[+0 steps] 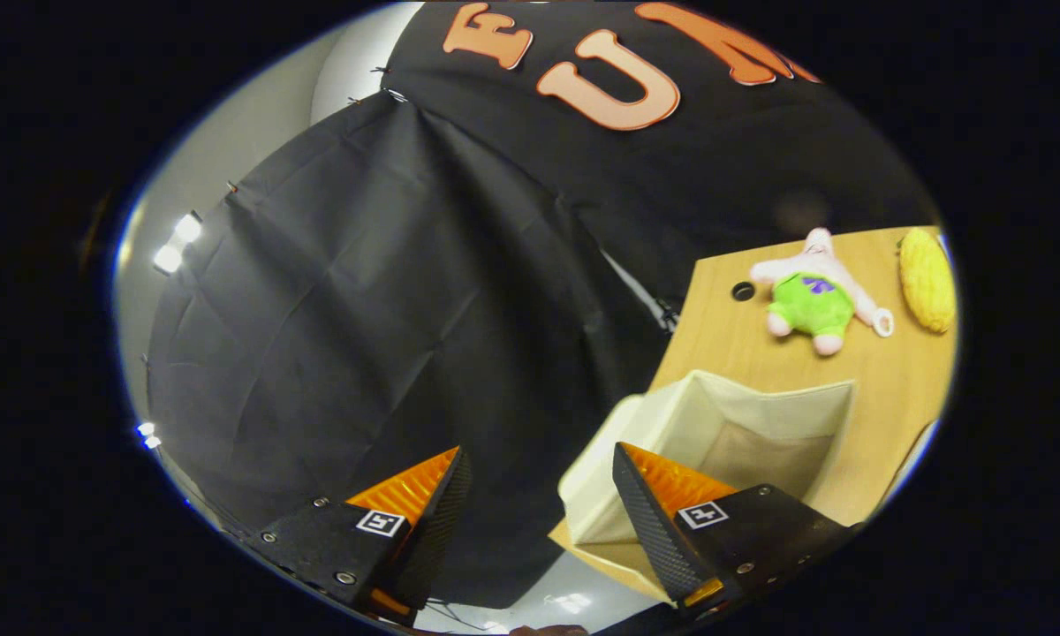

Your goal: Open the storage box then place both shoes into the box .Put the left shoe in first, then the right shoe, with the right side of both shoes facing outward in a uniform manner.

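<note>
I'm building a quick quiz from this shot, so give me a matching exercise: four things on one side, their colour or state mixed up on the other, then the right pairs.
Things:
1. cream fabric storage box
2. pink star-shaped plush toy
3. corn-cob plush toy
4. gripper

Descriptions:
A. yellow, lying beside the pink toy
B. fingers apart, holding nothing
C. open on top, nothing seen inside
D. wearing green shorts, lying beyond the box

Pairs: 1-C, 2-D, 3-A, 4-B

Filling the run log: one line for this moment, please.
gripper: open, empty | cream fabric storage box: open, on wooden table | pink plush toy beyond
</note>
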{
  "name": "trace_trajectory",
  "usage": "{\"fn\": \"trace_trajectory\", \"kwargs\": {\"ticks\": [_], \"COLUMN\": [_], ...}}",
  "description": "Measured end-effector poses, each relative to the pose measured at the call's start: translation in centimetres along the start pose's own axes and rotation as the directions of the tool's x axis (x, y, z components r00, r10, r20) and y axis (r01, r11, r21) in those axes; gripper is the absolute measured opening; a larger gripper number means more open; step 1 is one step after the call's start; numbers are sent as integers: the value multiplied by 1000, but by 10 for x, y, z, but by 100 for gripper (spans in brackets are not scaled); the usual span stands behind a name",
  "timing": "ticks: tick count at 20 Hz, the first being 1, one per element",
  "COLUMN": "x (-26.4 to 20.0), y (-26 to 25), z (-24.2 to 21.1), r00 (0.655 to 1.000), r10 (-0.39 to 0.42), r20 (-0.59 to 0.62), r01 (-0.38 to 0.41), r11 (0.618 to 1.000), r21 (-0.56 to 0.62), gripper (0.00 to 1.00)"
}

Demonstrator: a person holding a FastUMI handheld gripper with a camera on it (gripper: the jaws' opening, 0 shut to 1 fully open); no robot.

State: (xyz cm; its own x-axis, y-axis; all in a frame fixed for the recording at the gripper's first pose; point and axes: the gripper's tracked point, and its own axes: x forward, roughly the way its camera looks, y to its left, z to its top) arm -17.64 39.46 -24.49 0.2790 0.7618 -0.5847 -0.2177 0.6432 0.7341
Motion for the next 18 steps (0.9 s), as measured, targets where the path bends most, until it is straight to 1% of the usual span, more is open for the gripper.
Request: {"fn": "trace_trajectory", "kwargs": {"ticks": [2, 4, 6, 9, 11, 14, 15, 17, 18], "x": [-26, -56, -83, -122, -153, -183, -189, -196, -198], "y": [-51, -104, -150, -220, -256, -299, -311, -330, -337], "z": [-4, -10, -18, -49, -72, -112, -121, -137, -148], "r00": [991, 964, 927, 854, 807, 763, 742, 718, 711], "r10": [-134, -263, -373, -519, -589, -639, -660, -682, -685], "r20": [21, 37, 40, -7, -37, -97, -115, -139, -160], "r01": [135, 265, 375, 517, 586, 635, 656, 676, 677], "r11": [990, 961, 922, 852, 807, 769, 751, 731, 728], "r21": [-48, -83, -93, -77, -75, -73, -79, -96, -109], "gripper": [96, 97, 97, 97, 97, 97, 96, 93, 92]}}
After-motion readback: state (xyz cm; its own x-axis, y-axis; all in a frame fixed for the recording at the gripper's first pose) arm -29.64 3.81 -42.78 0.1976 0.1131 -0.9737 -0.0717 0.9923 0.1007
